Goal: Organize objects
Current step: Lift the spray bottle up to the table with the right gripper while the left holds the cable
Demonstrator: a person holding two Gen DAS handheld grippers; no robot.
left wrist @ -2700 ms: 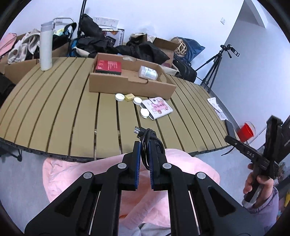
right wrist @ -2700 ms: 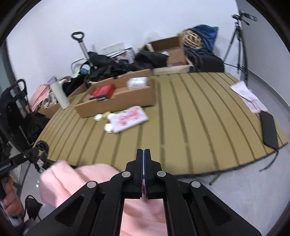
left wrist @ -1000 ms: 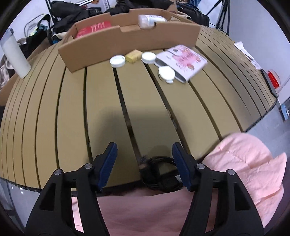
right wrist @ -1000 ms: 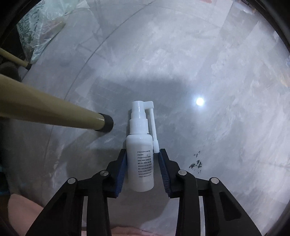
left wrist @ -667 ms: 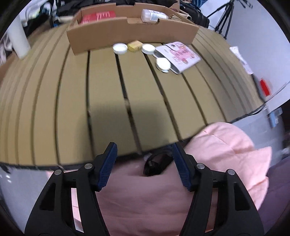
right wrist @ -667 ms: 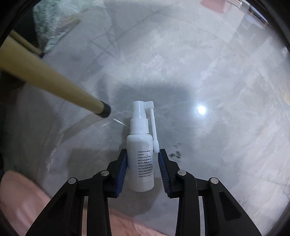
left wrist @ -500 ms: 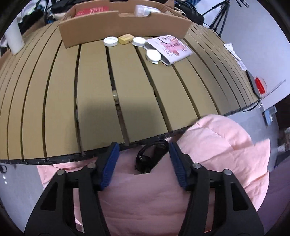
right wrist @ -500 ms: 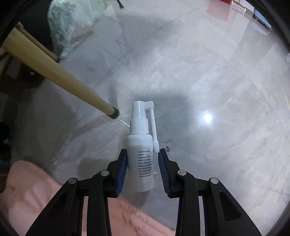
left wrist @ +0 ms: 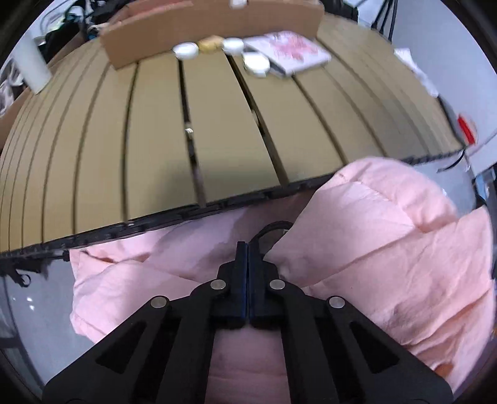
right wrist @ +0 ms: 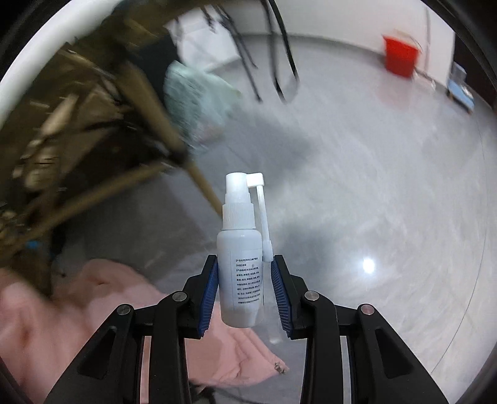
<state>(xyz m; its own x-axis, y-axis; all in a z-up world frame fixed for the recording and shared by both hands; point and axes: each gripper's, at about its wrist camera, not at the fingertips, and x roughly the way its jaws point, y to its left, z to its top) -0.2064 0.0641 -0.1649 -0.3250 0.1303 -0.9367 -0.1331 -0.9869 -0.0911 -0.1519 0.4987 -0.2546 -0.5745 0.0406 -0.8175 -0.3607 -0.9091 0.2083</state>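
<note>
**Two hand-held tools: one grips a spray bottle, one is closed on a black cable**

The right tool (right wrist: 243, 289) holds a small white plastic spray bottle (right wrist: 240, 264) between its blue-padded fingers (right wrist: 208, 287). The bottle's long axis runs straight forward along the fingers, with its pump head pointing away from the tool and its base nearest the tool's body. A thin white nozzle tube lies folded down along the bottle's right side, parallel to the body. A label of small black print faces the camera. The bottle hangs above a glossy grey floor (right wrist: 372, 186), over the edge of a pink padded garment (right wrist: 93, 310). A red bucket (right wrist: 399, 56) stands far off by the wall.

The left tool (left wrist: 248, 251) has its fingers pressed together with almost no gap. A loop of black cable (left wrist: 273, 228) rises just beyond the fingertips, partly tucked into the folds of the pink garment; the fingers appear to pinch it.

Beyond lies a tan slatted desk (left wrist: 155, 140). At its far side sit a brown cardboard tray (left wrist: 202, 18), several round white lids (left wrist: 256, 63) and a flat white packet with pink print (left wrist: 289, 52), all blurred.
</note>
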